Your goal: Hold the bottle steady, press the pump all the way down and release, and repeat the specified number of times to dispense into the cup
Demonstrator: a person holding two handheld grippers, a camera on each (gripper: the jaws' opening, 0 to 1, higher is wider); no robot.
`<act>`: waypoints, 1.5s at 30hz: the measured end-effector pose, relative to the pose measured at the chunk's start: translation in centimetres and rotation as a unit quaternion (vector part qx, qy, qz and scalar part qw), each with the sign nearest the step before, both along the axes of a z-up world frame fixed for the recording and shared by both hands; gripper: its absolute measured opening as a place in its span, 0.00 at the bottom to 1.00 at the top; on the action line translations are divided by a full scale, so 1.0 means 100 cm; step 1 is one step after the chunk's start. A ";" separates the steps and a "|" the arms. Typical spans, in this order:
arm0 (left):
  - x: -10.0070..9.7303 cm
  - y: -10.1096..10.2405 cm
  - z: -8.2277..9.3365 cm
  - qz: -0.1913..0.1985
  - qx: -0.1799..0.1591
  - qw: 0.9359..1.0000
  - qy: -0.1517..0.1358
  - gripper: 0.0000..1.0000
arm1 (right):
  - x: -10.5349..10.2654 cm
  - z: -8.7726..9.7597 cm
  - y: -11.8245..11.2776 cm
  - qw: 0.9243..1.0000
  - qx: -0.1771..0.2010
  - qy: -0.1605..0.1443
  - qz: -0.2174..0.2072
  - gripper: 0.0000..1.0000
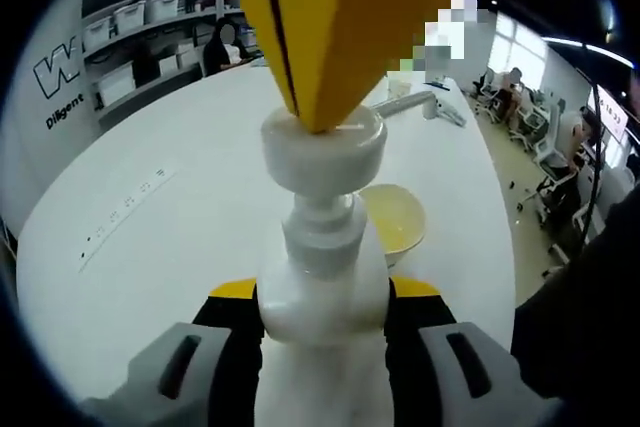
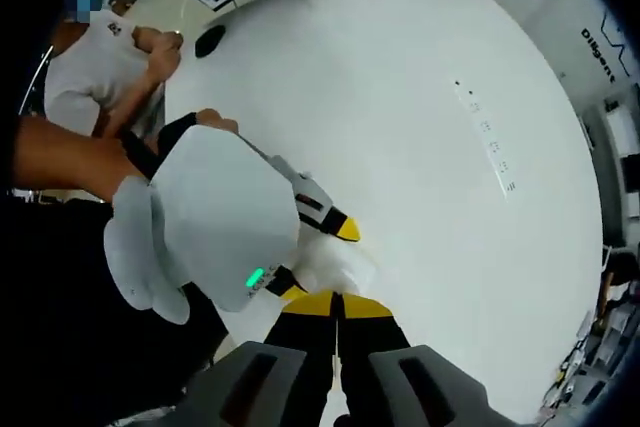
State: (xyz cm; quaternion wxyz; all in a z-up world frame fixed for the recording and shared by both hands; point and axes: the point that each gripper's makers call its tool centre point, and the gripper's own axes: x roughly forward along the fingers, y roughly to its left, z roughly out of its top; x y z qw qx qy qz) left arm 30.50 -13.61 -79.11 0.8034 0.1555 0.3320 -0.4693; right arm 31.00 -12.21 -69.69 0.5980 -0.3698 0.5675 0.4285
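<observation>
Bottle (image 1: 322, 297): upright on the white bench (image 1: 180, 197), gripped at the body by the left gripper (image 1: 322, 319) fingers.
Right gripper (image 1: 320, 37): yellow fingers closed together, tips resting on the pump (image 1: 323, 152).
Cup (image 1: 395, 219): just behind the bottle, holding pale liquid.

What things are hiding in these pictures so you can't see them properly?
- Bottle: its bottom is cut off by the left gripper view's lower edge.
- Pump: the right gripper covers its top in the left gripper view.
- Cup: partly behind the bottle; contents unclear.
- Right gripper view: the left gripper hides most of the bottle.
</observation>
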 end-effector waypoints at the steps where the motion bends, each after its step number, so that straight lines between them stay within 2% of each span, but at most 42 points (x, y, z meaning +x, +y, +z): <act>1: 0.000 0.000 0.000 0.002 0.000 1.000 0.000 0.45 | 0.000 0.000 -0.001 1.000 0.001 0.001 -0.003 0.00; 5: 0.000 0.001 0.000 0.008 0.003 1.000 0.000 0.45 | -0.002 0.000 0.000 1.000 0.001 0.000 0.014 0.00; 11: 0.000 0.000 -0.001 0.010 0.001 1.000 0.000 0.45 | -0.002 -0.002 0.002 0.999 -0.020 -0.001 0.035 0.00; 14: -0.001 0.000 0.000 0.011 -0.001 1.000 -0.003 0.45 | -0.003 -0.010 0.001 0.999 -0.019 0.005 0.045 0.00; 15: 0.000 0.000 0.000 0.012 -0.004 1.000 -0.005 0.45 | -0.002 -0.009 0.002 0.999 -0.015 0.001 0.036 0.00; 16: 0.000 0.000 0.000 0.014 -0.005 1.000 -0.007 0.45 | -0.003 -0.006 -0.005 0.999 -0.034 0.005 0.022 0.00; 17: 0.000 0.001 0.000 0.013 -0.005 1.000 -0.009 0.45 | 0.001 -0.012 0.006 1.000 0.000 0.005 0.031 0.00; 18: 0.000 0.000 0.000 0.014 -0.006 1.000 -0.009 0.45 | 0.000 -0.010 0.001 1.000 -0.008 0.009 0.023 0.00; 22: 0.001 0.000 0.000 0.015 -0.005 1.000 -0.010 0.45 | -0.002 -0.009 0.000 1.000 0.005 0.002 0.016 0.00; 27: 0.001 0.000 0.000 0.018 -0.009 1.000 -0.012 0.45 | -0.003 -0.007 0.000 1.000 0.000 0.001 0.014 0.00; 29: 0.001 0.000 0.000 0.020 -0.011 1.000 -0.011 0.45 | -0.003 -0.005 -0.001 1.000 0.011 0.012 -0.016 0.00; 30: 0.001 0.000 0.001 0.023 -0.014 1.000 -0.012 0.45 | -0.001 -0.005 0.000 1.000 0.021 0.009 -0.012 0.00; 32: 0.001 0.000 0.001 0.027 -0.018 0.999 -0.015 0.45 | -0.002 0.003 -0.002 0.998 0.020 0.023 -0.048 0.00; 35: 0.002 0.000 0.002 0.037 -0.024 0.999 -0.019 0.45 | 0.001 0.006 0.000 0.999 0.020 0.009 -0.037 0.00; 38: 0.002 0.000 0.002 0.041 -0.024 0.999 -0.018 0.45 | -0.004 0.009 -0.001 0.999 0.021 0.012 -0.040 0.00; 42: 0.002 0.001 0.001 0.043 -0.024 0.999 -0.018 0.45 | -0.001 0.008 -0.011 0.999 0.011 0.004 -0.035 0.00; 44: 0.002 0.001 0.001 0.044 -0.024 0.999 -0.017 0.45 | -0.004 0.005 -0.011 0.999 0.018 0.015 -0.034 0.00; 45: 0.002 0.001 0.002 0.046 -0.024 0.999 -0.017 0.45 | -0.003 0.006 -0.008 0.999 0.034 0.013 -0.033 0.00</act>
